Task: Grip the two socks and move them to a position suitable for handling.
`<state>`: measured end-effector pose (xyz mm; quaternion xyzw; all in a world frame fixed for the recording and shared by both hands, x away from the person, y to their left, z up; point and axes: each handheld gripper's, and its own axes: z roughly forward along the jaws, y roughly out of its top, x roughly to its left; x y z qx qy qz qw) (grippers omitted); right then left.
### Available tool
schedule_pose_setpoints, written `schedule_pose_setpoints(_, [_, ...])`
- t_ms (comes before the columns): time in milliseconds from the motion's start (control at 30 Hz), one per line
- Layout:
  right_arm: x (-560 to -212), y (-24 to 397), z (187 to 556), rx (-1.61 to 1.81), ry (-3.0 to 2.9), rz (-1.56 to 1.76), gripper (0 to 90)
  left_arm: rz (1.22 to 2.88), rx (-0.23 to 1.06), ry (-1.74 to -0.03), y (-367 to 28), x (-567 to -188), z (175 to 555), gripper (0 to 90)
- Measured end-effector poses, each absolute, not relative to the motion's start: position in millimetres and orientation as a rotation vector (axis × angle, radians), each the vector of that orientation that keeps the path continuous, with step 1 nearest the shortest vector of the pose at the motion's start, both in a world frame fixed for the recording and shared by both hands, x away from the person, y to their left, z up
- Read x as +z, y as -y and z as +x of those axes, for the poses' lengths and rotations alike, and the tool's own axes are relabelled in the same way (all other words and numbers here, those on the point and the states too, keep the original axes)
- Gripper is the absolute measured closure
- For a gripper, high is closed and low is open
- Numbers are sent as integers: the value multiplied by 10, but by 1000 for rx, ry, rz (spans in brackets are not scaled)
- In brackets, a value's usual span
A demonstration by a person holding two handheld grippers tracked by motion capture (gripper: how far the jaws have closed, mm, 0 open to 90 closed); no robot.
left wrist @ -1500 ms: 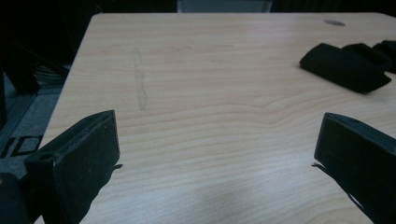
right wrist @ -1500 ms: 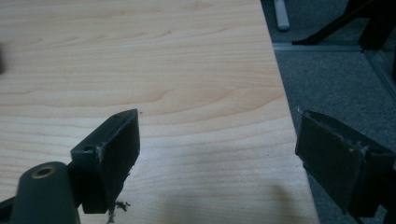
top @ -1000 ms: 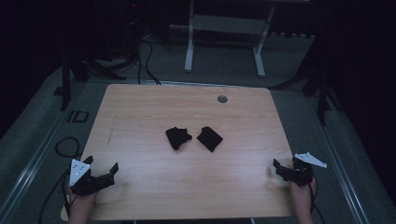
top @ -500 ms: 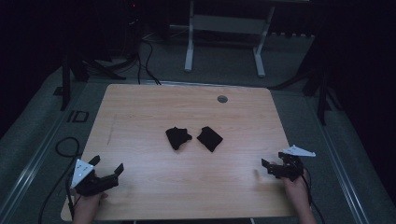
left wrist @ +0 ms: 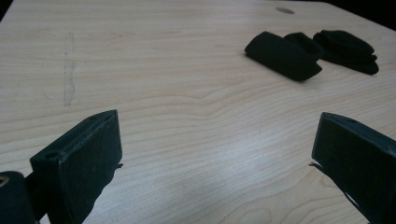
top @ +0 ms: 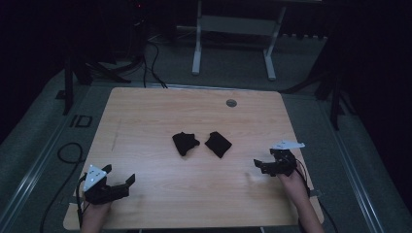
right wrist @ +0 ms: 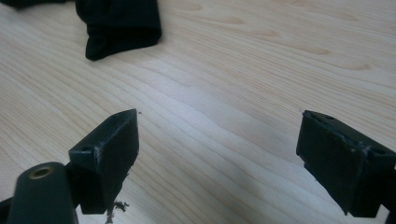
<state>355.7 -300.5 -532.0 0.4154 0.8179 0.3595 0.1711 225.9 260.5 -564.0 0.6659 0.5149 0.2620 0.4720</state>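
A light wooden desk (top: 145,121) is seen from above, standing on a grey floor (top: 29,145), with a white frame stand (top: 233,43) behind its far edge. A small round grommet (top: 231,103) is set near the far edge of the desk.

Two black folded cloths are laid near the middle of the desk, just beside each other but apart: the left cloth (top: 185,143) and the right cloth (top: 218,144). In the left gripper view the left cloth (left wrist: 282,56) is found ahead and to the right, with the right cloth (left wrist: 348,50) beyond it.

The left claw (top: 119,178) is held low over the near left corner, its jaws spread wide and nothing held between them. The right claw (top: 262,165) is held near the right edge, well apart from the cloths, its jaws likewise spread and empty.
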Motion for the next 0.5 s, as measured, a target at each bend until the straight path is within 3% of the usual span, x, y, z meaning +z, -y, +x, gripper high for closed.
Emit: schedule_pose_setpoints(500, [-5297,2454,3803,1026,-2479,1055,136,1692,588,-1235,-2548,-5665,2271,7])
